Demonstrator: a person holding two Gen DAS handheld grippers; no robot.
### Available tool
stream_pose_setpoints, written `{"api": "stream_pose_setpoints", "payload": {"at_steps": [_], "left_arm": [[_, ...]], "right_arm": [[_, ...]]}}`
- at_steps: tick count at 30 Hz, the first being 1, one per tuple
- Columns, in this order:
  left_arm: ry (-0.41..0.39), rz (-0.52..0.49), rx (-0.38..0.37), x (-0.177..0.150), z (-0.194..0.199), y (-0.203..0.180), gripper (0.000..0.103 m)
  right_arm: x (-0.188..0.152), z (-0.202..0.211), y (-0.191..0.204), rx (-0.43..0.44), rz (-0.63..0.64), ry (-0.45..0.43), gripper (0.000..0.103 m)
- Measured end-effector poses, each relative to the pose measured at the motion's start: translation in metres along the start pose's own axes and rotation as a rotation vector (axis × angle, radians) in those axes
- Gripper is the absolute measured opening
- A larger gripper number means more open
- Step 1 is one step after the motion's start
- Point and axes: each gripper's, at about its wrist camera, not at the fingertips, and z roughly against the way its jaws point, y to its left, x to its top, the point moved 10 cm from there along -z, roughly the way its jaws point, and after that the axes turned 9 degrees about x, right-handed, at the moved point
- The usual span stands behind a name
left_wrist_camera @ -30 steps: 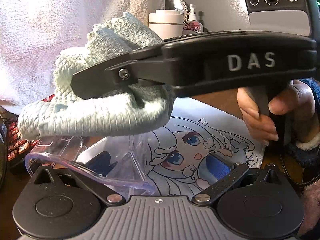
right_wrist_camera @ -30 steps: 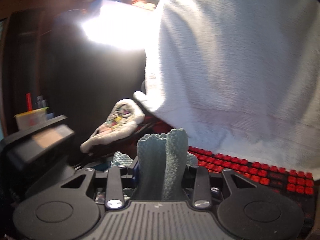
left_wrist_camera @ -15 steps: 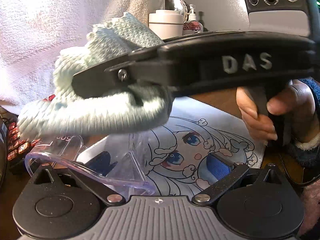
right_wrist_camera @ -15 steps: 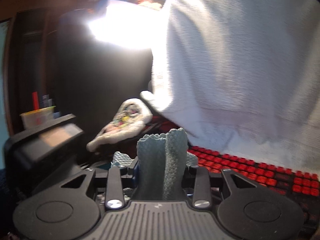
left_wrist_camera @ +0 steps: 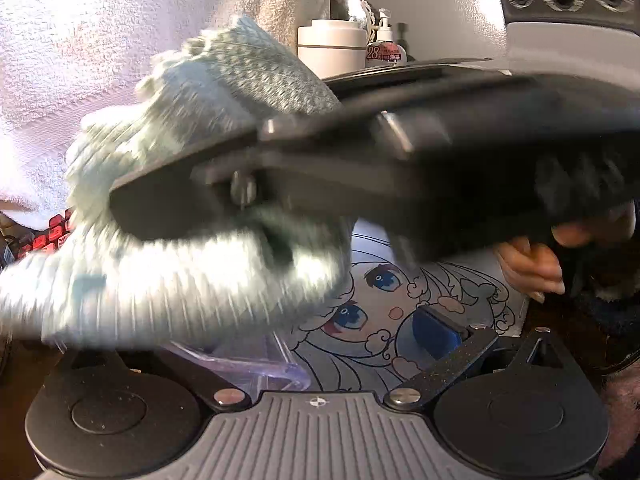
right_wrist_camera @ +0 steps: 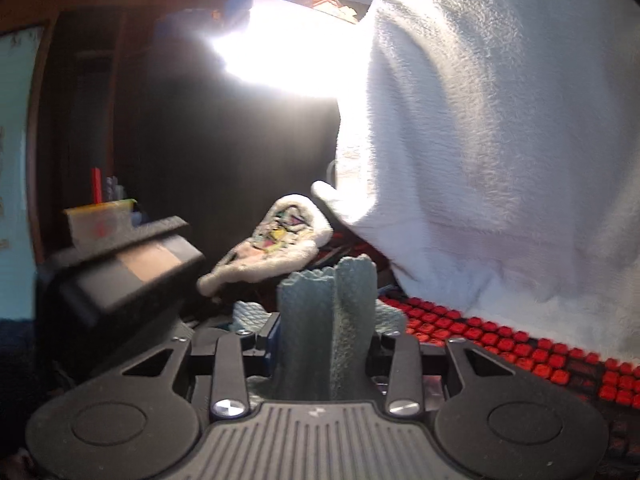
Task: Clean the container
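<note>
The clear plastic container (left_wrist_camera: pixel 248 356) lies low in the left wrist view, its rim between the wide-apart jaws of my left gripper (left_wrist_camera: pixel 280 344). The right blue pad (left_wrist_camera: pixel 436 332) stands clear of the rim; the left finger is hidden behind the cloth. My right gripper (left_wrist_camera: pixel 132 216) crosses this view from the right, blurred, shut on a pale green waffle cloth (left_wrist_camera: pixel 192 272) that hangs over the container's mouth. In the right wrist view the cloth (right_wrist_camera: pixel 326 320) stands pinched between the fingers of the right gripper (right_wrist_camera: pixel 326 332). A hand (left_wrist_camera: pixel 528 264) holds its grip.
A printed cartoon mat (left_wrist_camera: pixel 400 300) lies under the container. A white towel (right_wrist_camera: pixel 500 140) hangs over a red-keyed keyboard (right_wrist_camera: pixel 520 356). A white jar (left_wrist_camera: pixel 332 48) and pump bottle (left_wrist_camera: pixel 386 46) stand at the back. A fluffy patterned item (right_wrist_camera: pixel 276 240) lies beyond the cloth.
The right gripper and cloth have swung lower and nearer the left camera, now blurred and covering more of the container. The left gripper and container have stayed put.
</note>
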Motion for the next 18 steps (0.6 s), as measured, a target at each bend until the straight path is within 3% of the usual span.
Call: {"api": "stream_pose_setpoints", "payload": {"at_steps": [6, 9, 13, 18], "left_arm": [[0.0, 0.0, 0.0, 0.0, 0.001, 0.001, 0.103], [0.0, 0.0, 0.0, 0.0, 0.0, 0.001, 0.103], [0.0, 0.0, 0.0, 0.0, 0.0, 0.001, 0.103], [0.0, 0.0, 0.0, -0.005, 0.006, 0.005, 0.103]], "right_arm": [[0.002, 0.008, -0.027, -0.068, -0.11, -0.029, 0.033], [0.001, 0.007, -0.021, -0.058, -0.084, -0.023, 0.038], [0.002, 0.001, 0.0, 0.023, -0.032, -0.014, 0.038], [0.002, -0.001, -0.002, -0.001, -0.023, -0.005, 0.033]]}}
